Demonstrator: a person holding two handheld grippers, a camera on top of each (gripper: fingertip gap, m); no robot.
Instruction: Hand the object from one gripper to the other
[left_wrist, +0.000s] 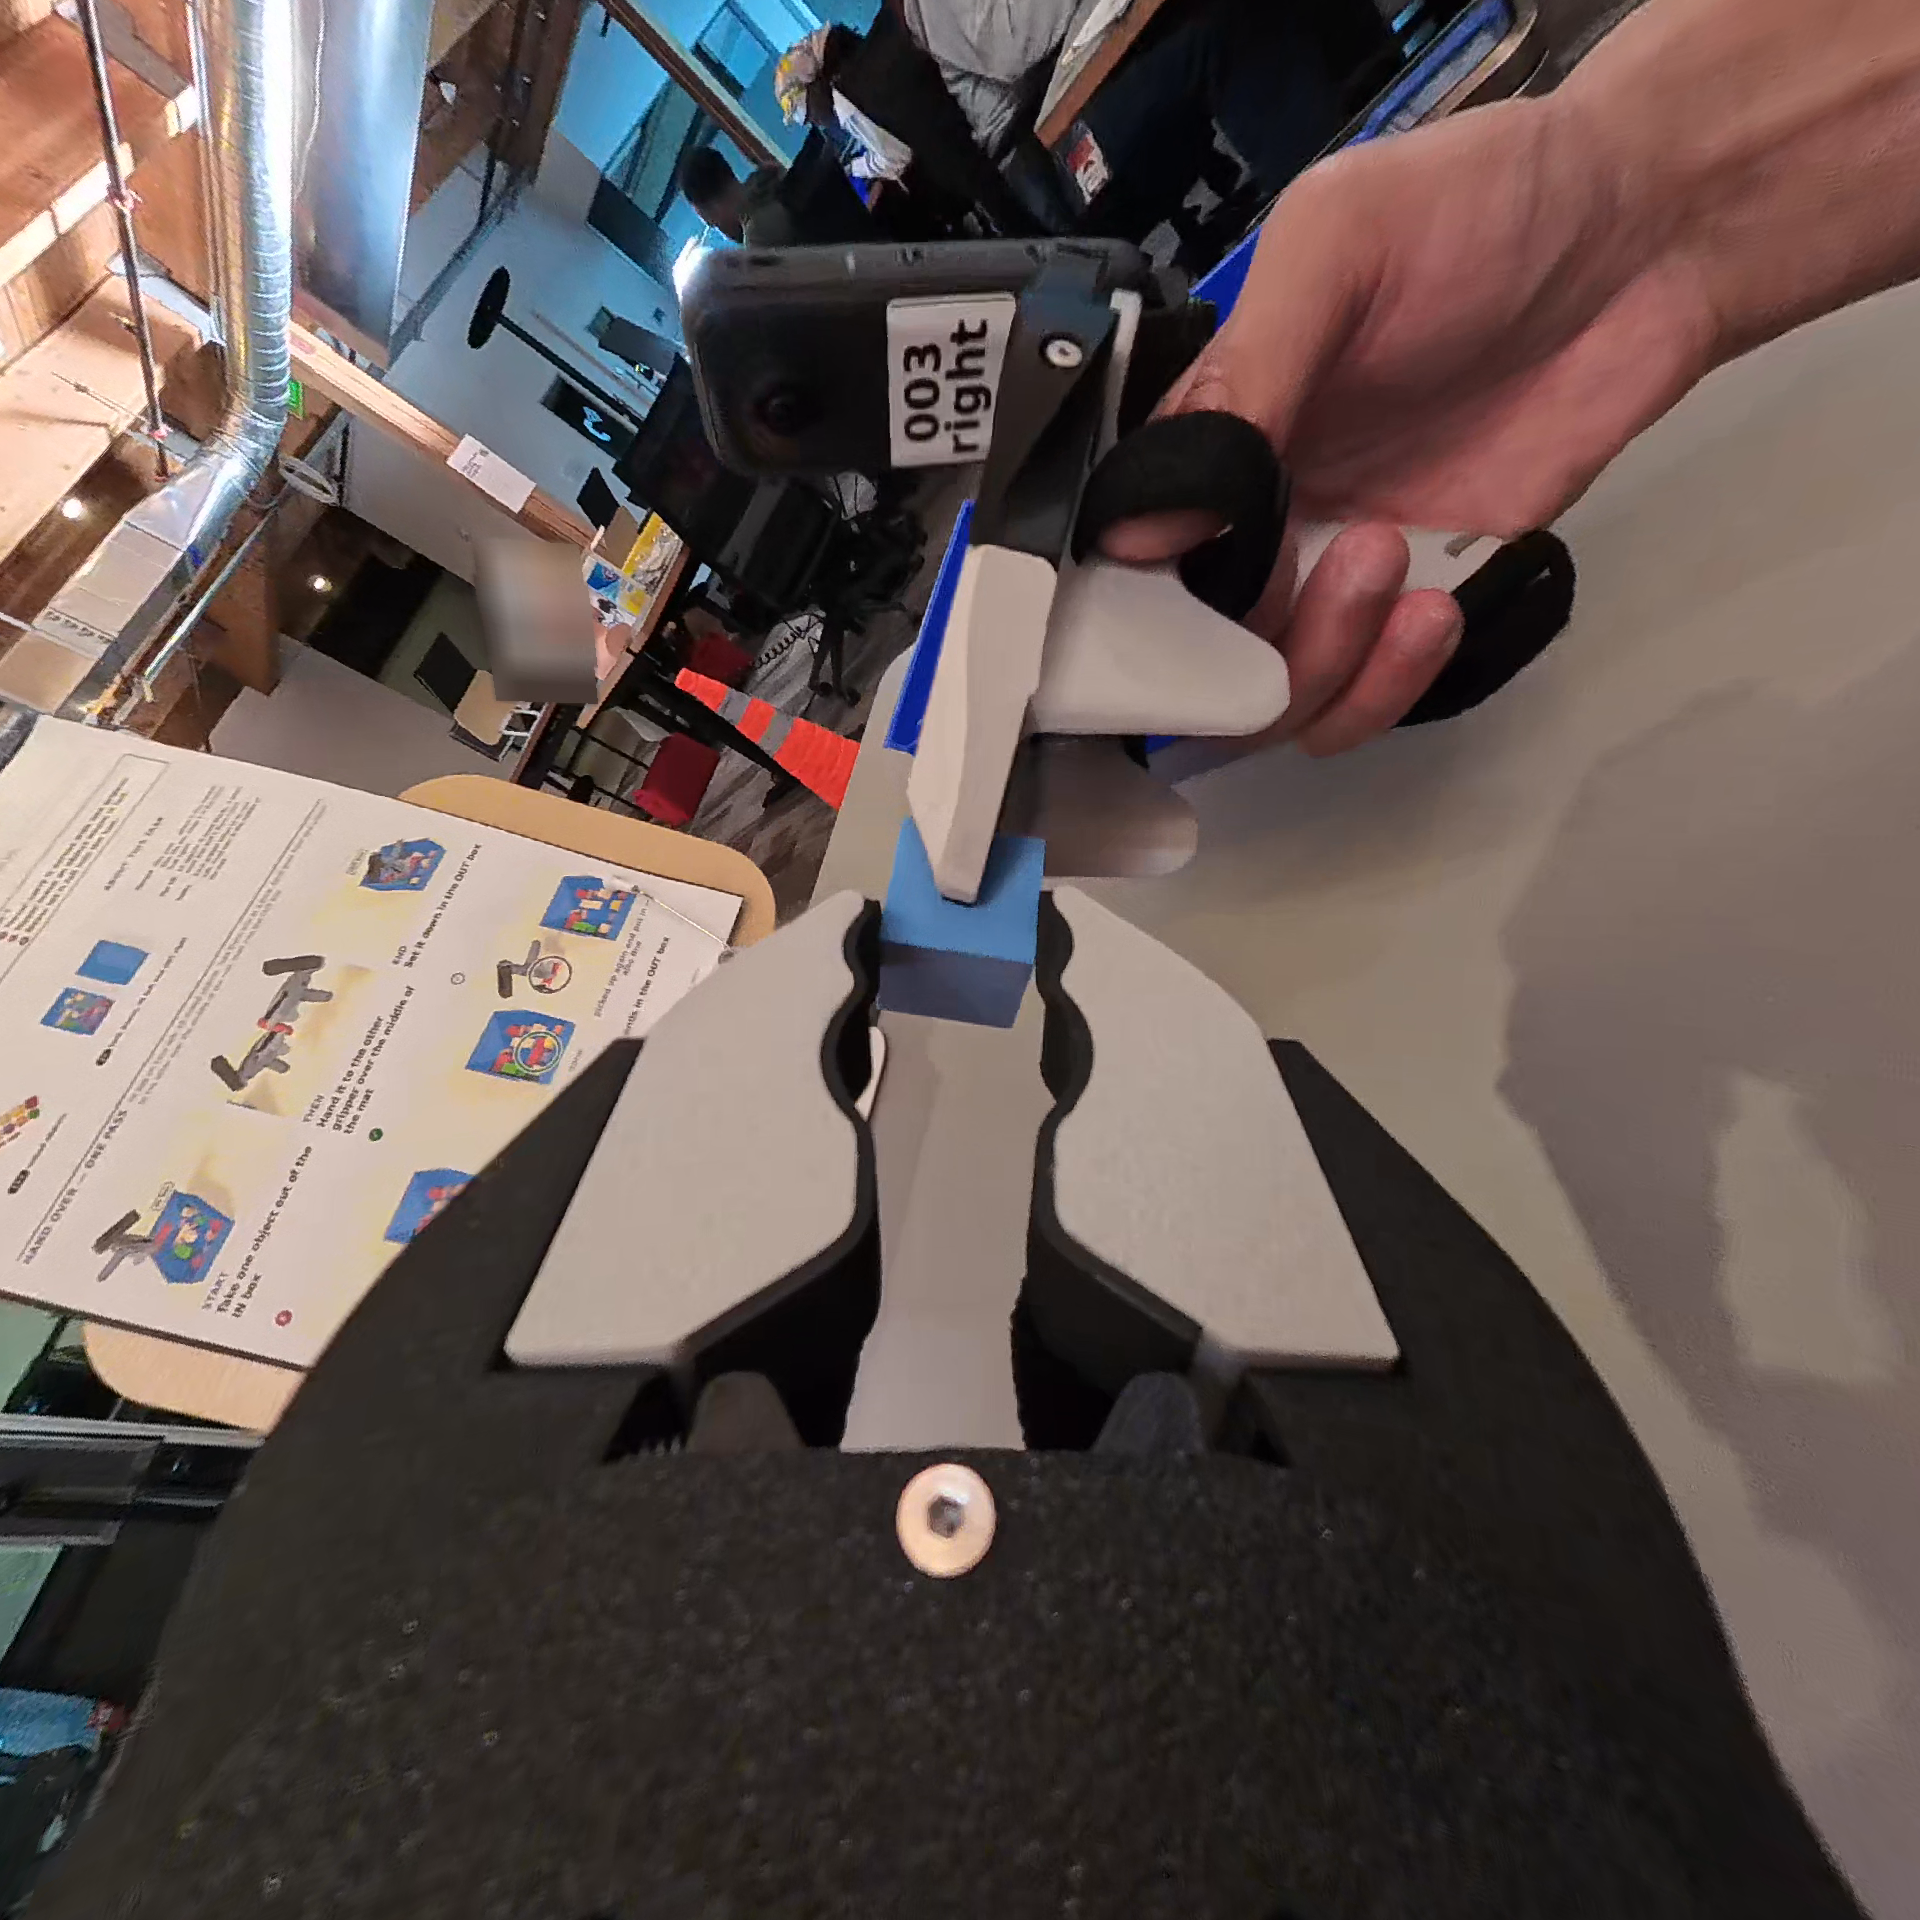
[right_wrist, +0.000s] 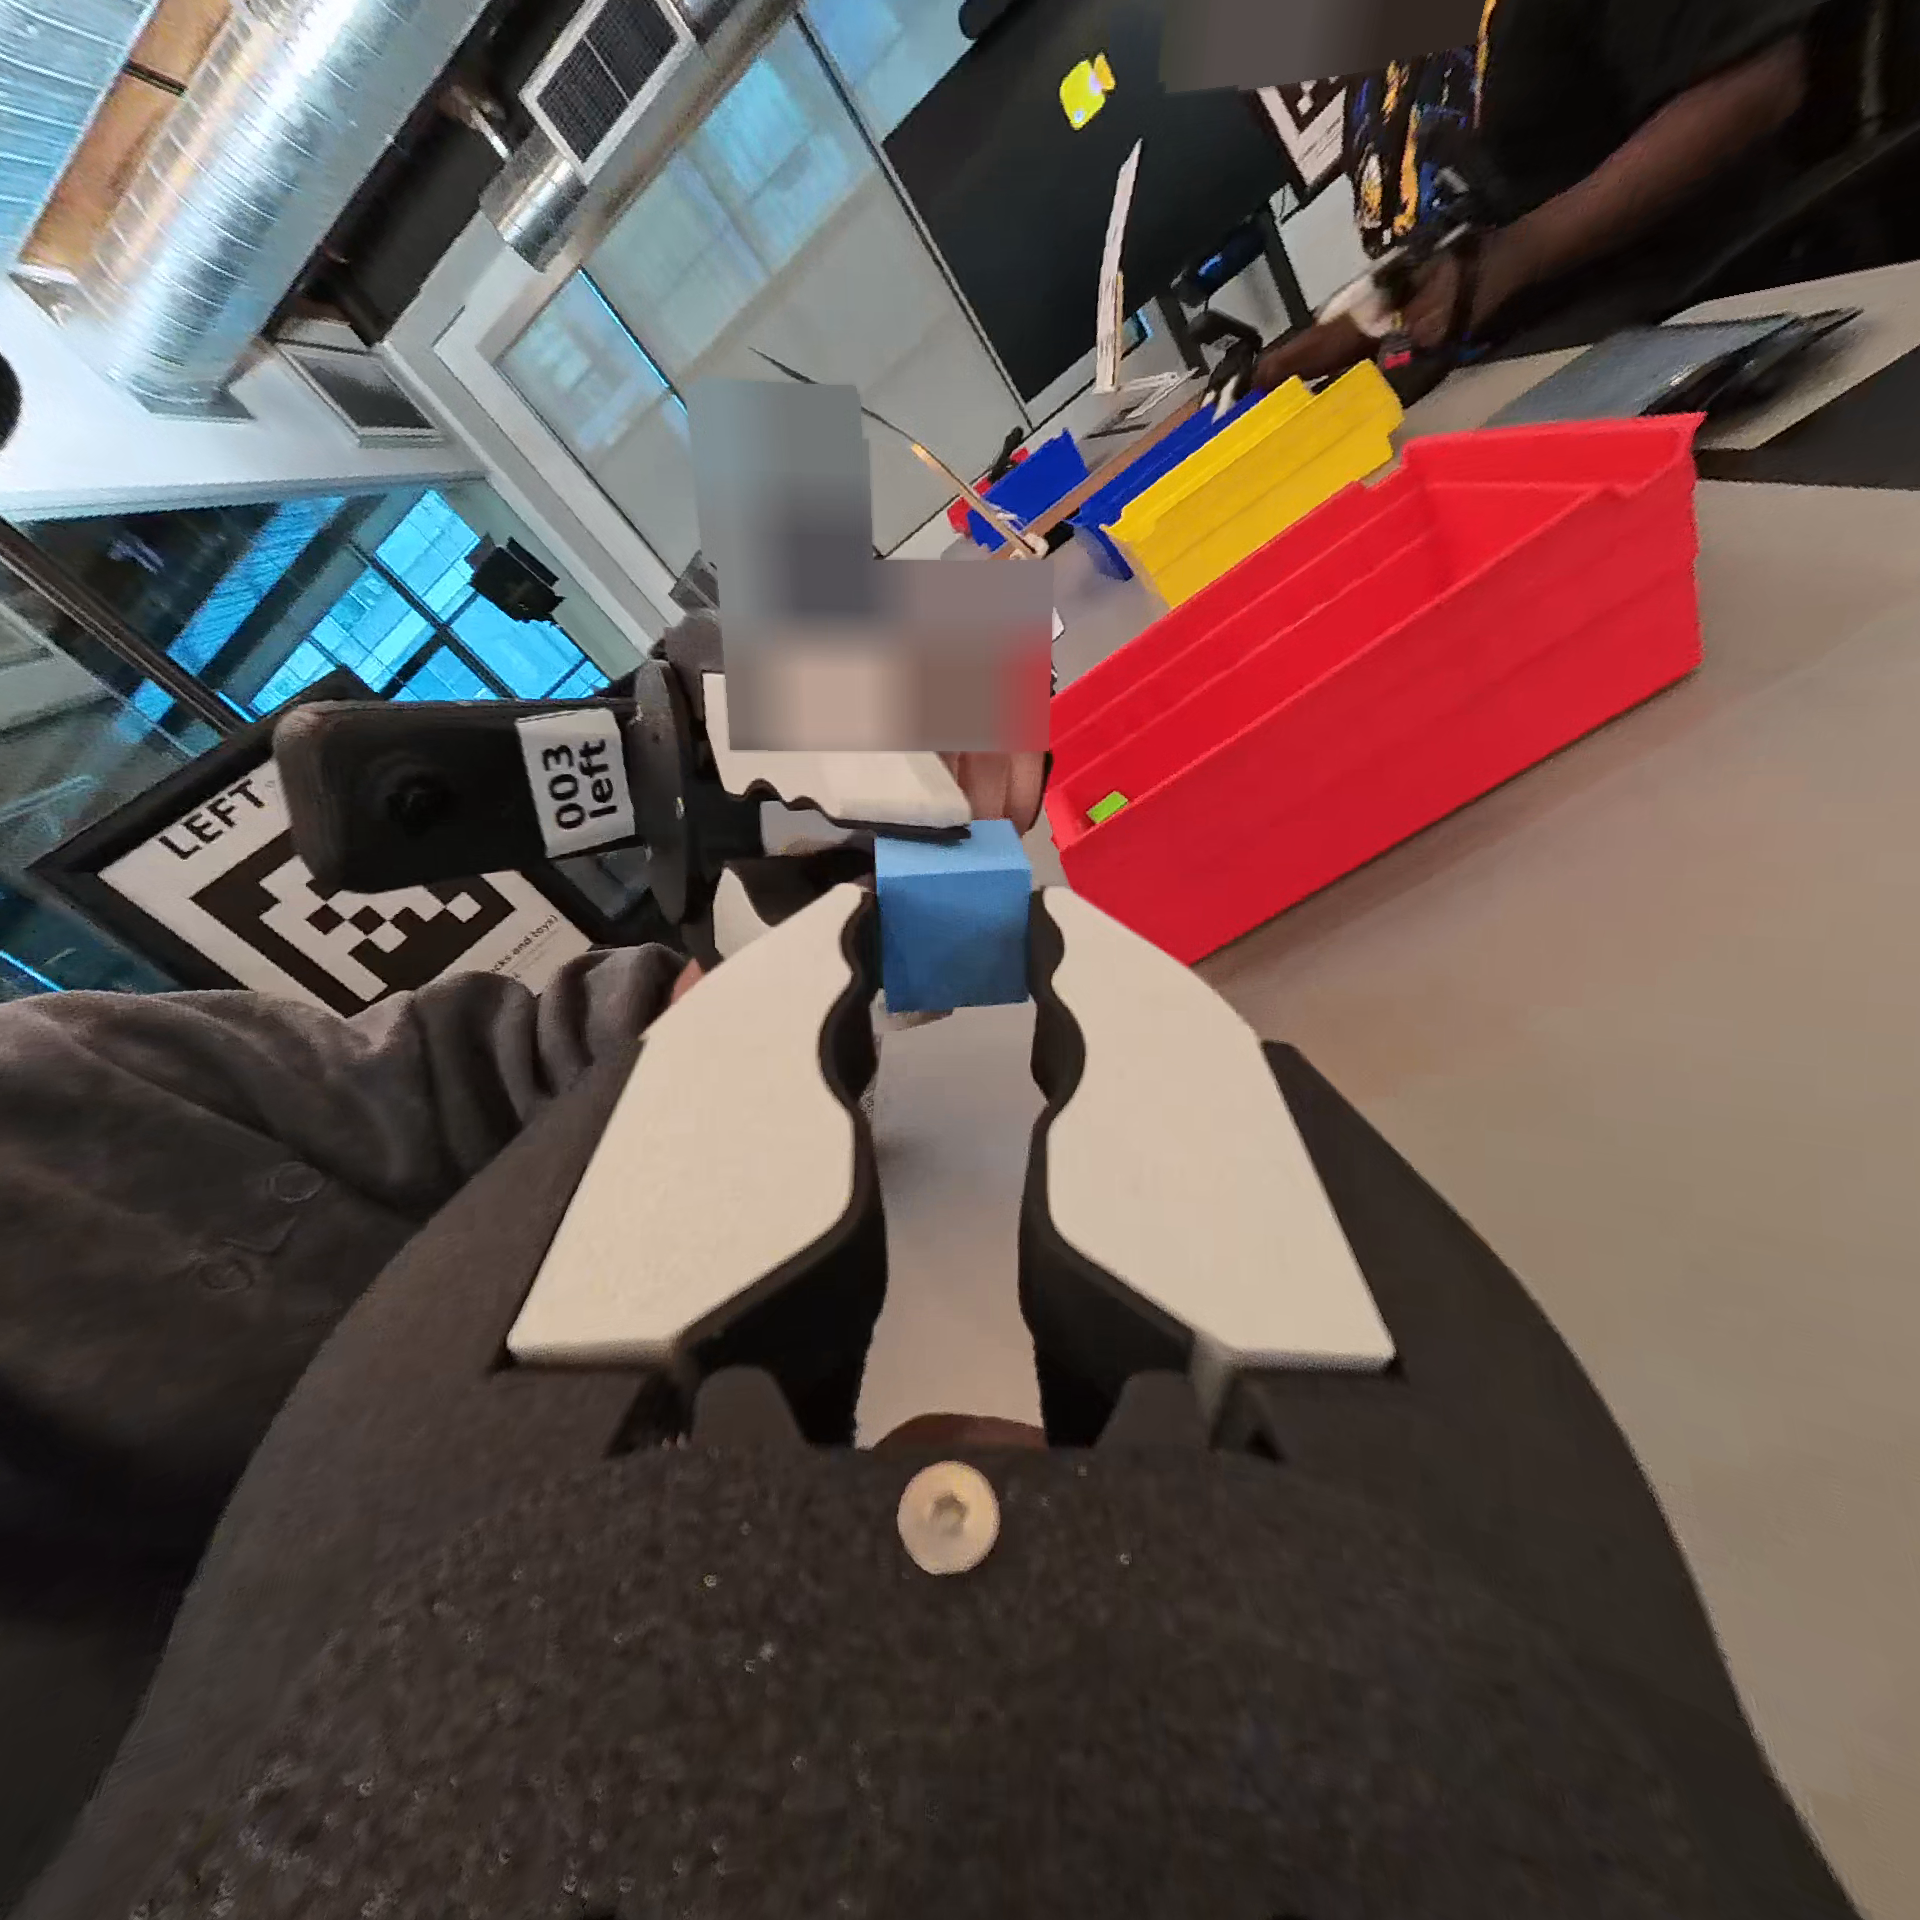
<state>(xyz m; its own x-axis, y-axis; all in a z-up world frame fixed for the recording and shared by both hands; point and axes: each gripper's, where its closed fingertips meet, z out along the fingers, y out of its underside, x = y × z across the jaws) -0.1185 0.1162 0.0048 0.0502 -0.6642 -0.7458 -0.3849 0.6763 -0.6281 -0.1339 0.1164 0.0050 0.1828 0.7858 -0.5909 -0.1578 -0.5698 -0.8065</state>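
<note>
- Closest in, the left tool (left_wrist: 956, 961) has its two pale fingers pressed against opposite sides of a blue cube (left_wrist: 961, 951), pinching it right at the fingertips, so most of the block sticks out beyond them, free for another grip.
- The right tool (right_wrist: 951, 951) meets it head-on and turned crosswise: in its own view its fingers sit flush on the cube's (right_wrist: 951, 925) other pair of faces. Both tools seem to be gripping the block at once, in the air above the worktop (left_wrist: 1558, 1143); I judge this the very middle of the handover, with one side due to let go.
- A bare hand (left_wrist: 1455, 416) works the right tool's handle, a finger through a black loop, presumably to control the squeeze.
- Just left, an instruction sheet (left_wrist: 260, 1018) stands propped on a wooden board, facing the person.
- Further out on the worktop sits a red bin (right_wrist: 1455, 644), a small green piece (right_wrist: 1107, 805) lying in its near corner; it looks like a likely drop-off spot, though I cannot be sure.
- Beyond it, yellow bins (right_wrist: 1257, 478) and blue bins (right_wrist: 1029, 478), where another person reaches over the surface.
</note>
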